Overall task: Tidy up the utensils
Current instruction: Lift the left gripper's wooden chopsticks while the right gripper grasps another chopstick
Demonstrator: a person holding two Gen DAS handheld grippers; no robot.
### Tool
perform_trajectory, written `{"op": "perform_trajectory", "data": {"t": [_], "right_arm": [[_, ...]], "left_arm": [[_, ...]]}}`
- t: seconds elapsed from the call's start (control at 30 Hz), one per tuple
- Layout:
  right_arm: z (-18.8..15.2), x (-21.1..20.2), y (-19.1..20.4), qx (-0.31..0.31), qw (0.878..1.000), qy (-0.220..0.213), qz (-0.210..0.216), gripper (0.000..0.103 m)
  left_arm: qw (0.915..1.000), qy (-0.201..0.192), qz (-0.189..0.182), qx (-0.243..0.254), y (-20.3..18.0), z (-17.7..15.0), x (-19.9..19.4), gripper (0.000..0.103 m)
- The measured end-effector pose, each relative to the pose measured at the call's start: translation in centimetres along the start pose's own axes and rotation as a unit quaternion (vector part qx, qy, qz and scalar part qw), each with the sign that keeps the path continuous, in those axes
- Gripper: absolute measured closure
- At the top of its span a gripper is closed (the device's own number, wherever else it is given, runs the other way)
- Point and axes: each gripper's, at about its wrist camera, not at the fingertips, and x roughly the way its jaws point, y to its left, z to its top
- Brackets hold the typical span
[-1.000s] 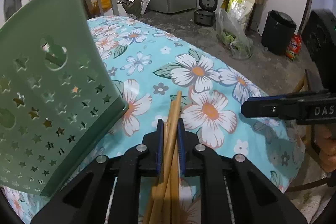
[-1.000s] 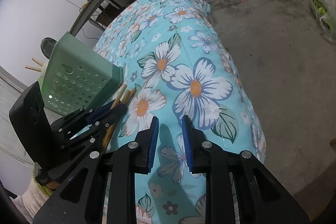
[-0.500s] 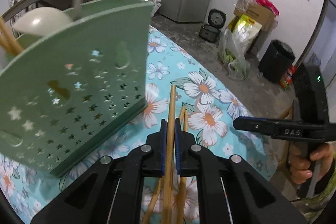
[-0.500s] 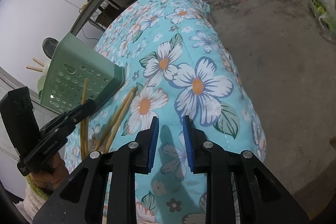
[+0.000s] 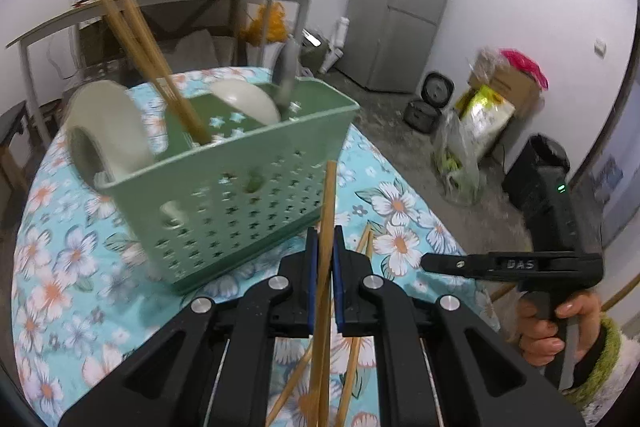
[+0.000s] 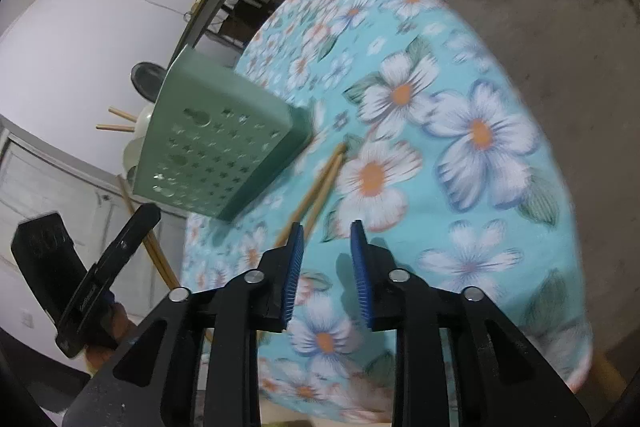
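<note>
Several chopsticks and spoons are already stood in the green basket [image 5: 240,195]. One chopstick [image 5: 325,227] is clamped in the closed left gripper [image 5: 325,267] just before the basket. Nothing is held in the opening right gripper [image 6: 326,267]; two loose chopsticks [image 6: 320,183] are left on the tablecloth [image 6: 460,187].

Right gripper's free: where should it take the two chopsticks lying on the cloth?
Grip the chopsticks mid-shaft, from above, fingers straddling both. They lie flat, side by side beside the green basket, so approach from the open side, away from its wall.
</note>
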Motion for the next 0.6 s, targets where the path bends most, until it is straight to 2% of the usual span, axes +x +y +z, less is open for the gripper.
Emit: {"op": "perform_trajectory", "data": {"t": [0.07,0.23,0.4,0.6], "right_arm": [[0.1,1.0,0.3,0.004,1.000,0.013,0.005,0.070],[0.2,3.7,0.9,0.019,0.999,0.043,0.006,0.069],[0.5,4.9,1.7,0.015,0.999,0.041,-0.013,0.070],[0.9,6.2,3.0,0.002,0.999,0.036,-0.039,0.071]], "left_arm": [[0.9998,-0.011,0.005,-0.014,0.4,-0.1,-1.3,0.097],[0.9981,-0.029,0.023,-0.049,1.5,-0.9,-3.7,0.097],[0.9955,-0.043,0.034,-0.078,2.6,-1.7,-5.7,0.097],[0.9924,-0.062,0.031,-0.101,3.6,-2.1,-7.2,0.097]]}}
